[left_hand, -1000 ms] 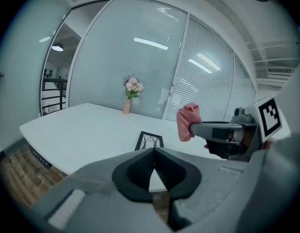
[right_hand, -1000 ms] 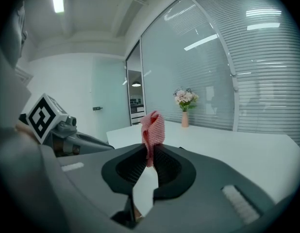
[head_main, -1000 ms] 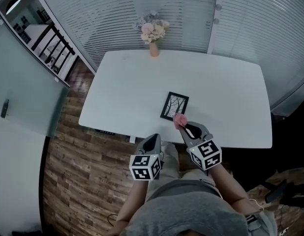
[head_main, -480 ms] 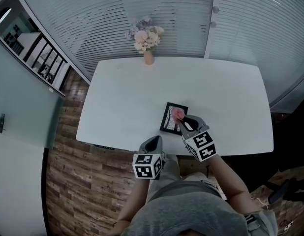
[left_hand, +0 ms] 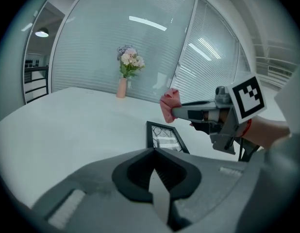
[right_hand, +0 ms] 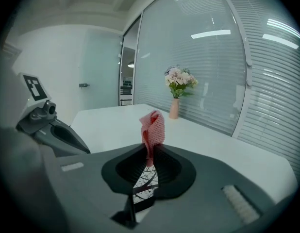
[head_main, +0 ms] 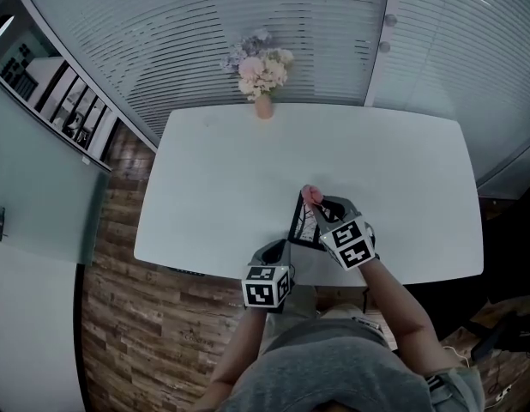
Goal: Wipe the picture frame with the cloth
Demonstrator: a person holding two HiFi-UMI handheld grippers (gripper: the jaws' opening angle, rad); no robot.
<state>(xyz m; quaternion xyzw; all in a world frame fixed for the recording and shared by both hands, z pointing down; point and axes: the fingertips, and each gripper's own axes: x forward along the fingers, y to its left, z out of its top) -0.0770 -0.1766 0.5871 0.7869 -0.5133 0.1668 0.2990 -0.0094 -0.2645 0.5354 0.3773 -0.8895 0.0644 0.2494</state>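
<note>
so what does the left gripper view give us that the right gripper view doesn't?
Left gripper view only: the right gripper from the side, shut on the pink cloth, plus most of the picture frame face. Its own jaws are together, with nothing between them.
Right gripper view only: the left gripper at the left, and a door handle behind. Here the frame is just a sliver below the jaws.
Both: cloth, frame, flower vase, white table, blinds.
</note>
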